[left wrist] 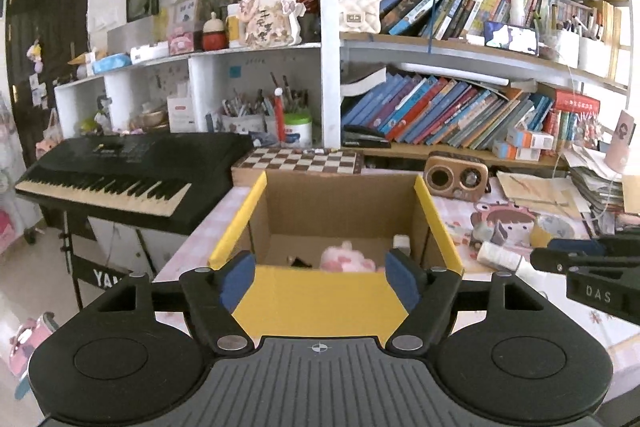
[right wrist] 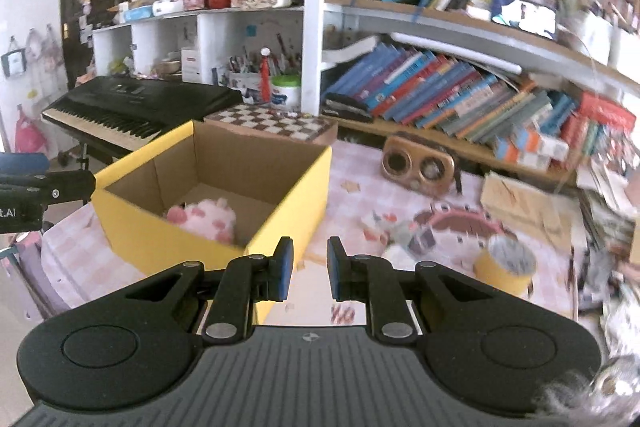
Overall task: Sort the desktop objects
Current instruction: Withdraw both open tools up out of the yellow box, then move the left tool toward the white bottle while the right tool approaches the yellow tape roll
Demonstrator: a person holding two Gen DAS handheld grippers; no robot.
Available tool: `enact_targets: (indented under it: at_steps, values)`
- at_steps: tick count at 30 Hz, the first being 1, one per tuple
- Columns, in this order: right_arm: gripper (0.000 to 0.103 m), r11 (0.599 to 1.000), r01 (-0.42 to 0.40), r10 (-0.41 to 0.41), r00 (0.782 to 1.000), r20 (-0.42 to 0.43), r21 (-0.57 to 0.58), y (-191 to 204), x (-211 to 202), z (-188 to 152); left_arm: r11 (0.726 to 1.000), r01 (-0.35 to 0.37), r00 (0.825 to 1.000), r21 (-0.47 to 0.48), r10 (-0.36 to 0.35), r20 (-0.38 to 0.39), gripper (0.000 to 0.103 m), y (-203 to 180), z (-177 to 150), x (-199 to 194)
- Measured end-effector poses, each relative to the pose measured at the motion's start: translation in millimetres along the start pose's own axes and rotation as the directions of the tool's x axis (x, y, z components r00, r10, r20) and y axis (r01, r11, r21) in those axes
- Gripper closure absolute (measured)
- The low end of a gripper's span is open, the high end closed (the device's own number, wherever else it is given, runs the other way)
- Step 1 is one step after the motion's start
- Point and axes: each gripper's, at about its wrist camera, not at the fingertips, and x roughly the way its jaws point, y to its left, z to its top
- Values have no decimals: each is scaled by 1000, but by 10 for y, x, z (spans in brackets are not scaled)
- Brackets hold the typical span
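Note:
A yellow cardboard box (left wrist: 320,299) stands open on the pink checked table, straight ahead of my left gripper (left wrist: 320,275). That gripper is open, with nothing between its blue pads (left wrist: 238,279). Inside the box lie a pink plush toy (left wrist: 348,259), a small white item (left wrist: 401,242) and a small dark thing. My right gripper (right wrist: 310,267) hovers just right of the box (right wrist: 288,211); its jaws stand close together with nothing in them. A white bottle (left wrist: 500,257) lies on the table by the right gripper's tip (left wrist: 538,259). A yellow roll (right wrist: 506,265) stands to the right.
A chessboard (left wrist: 300,161) sits behind the box and a wooden radio (left wrist: 456,177) behind and to the right. A black keyboard (left wrist: 120,179) stands off the table's left edge. Bookshelves (left wrist: 440,115) fill the back. Paper stacks (left wrist: 592,183) crowd the far right.

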Motion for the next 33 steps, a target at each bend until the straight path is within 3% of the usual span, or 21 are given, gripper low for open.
enact_targets:
  at_steps: [8,19,29,33]
  values:
    - [87,998,37,-37,999,-17,45,150,-269,-378,1000,-16,1000,4,16,5,23,81,-205,-274]
    - [84,997,30,-27,998,-49,68,359,-476,-664,1000,-17,999,-7,17,-50,18,107,-523,-449]
    - [65,999,-3,6,997,-75,34,501,-605,-856,999,29,994,25,-26,-102,17,-33,-721,-502]
    - [57,999,3,0,996,-86,41,497,-637,-911,998,52,992,37,-47,-115,10,-89,-769,-519]
